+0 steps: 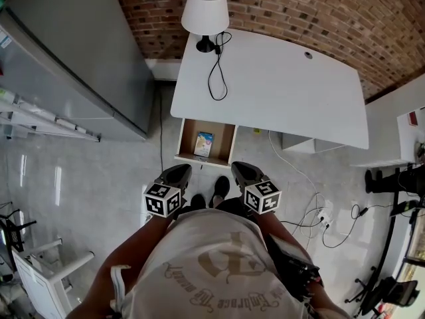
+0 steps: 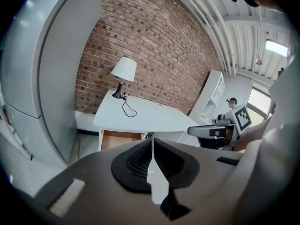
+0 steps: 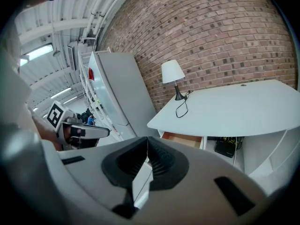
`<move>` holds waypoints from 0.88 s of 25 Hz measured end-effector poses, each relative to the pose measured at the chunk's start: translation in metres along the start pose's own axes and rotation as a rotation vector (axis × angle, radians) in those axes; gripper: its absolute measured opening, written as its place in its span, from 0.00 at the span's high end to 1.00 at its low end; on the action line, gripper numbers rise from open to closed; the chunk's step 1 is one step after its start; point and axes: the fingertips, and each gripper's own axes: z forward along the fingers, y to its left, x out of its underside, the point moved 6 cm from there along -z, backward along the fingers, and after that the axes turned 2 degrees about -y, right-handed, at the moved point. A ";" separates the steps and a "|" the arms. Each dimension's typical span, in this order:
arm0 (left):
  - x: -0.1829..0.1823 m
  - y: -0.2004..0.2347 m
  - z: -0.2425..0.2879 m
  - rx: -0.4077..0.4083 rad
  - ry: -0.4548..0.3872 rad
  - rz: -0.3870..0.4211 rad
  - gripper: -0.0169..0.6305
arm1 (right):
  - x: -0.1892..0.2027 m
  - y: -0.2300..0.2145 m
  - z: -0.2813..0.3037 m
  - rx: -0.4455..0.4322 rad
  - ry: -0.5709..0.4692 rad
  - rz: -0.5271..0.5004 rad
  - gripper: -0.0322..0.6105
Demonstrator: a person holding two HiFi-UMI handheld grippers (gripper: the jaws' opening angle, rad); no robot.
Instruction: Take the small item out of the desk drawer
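Note:
The white desk [image 1: 279, 85] has its drawer [image 1: 188, 138] pulled open toward me, wooden inside. In it lies a small blue and yellow packet [image 1: 204, 143]. My left gripper [image 1: 179, 170] and right gripper [image 1: 239, 168] hang side by side just short of the drawer front, both shut with nothing between the jaws. In the left gripper view the shut jaws point at the desk, and the open drawer [image 2: 121, 139] shows beyond them. The right gripper view shows its jaws pressed together and the drawer [image 3: 183, 139] under the desk edge.
A white lamp [image 1: 205, 10] stands at the desk's far left corner, its black cable [image 1: 216, 75] trailing over the top. A tall grey cabinet [image 1: 80, 52] stands to the left. White shelving [image 1: 398, 131] and floor cables [image 1: 319, 211] lie to the right.

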 end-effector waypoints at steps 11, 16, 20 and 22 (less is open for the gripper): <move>-0.029 0.007 0.041 -0.053 0.013 -0.002 0.95 | -0.029 -0.048 0.029 -0.040 0.016 -0.003 0.94; -0.039 0.008 0.057 -0.079 0.023 0.010 0.95 | -0.042 -0.074 0.045 -0.061 0.008 -0.009 0.94; -0.047 0.008 0.068 -0.099 0.016 0.012 0.95 | -0.050 -0.089 0.054 -0.079 0.008 -0.013 0.94; -0.051 0.008 0.073 -0.105 0.011 0.020 0.95 | -0.053 -0.094 0.058 -0.094 0.011 -0.015 0.94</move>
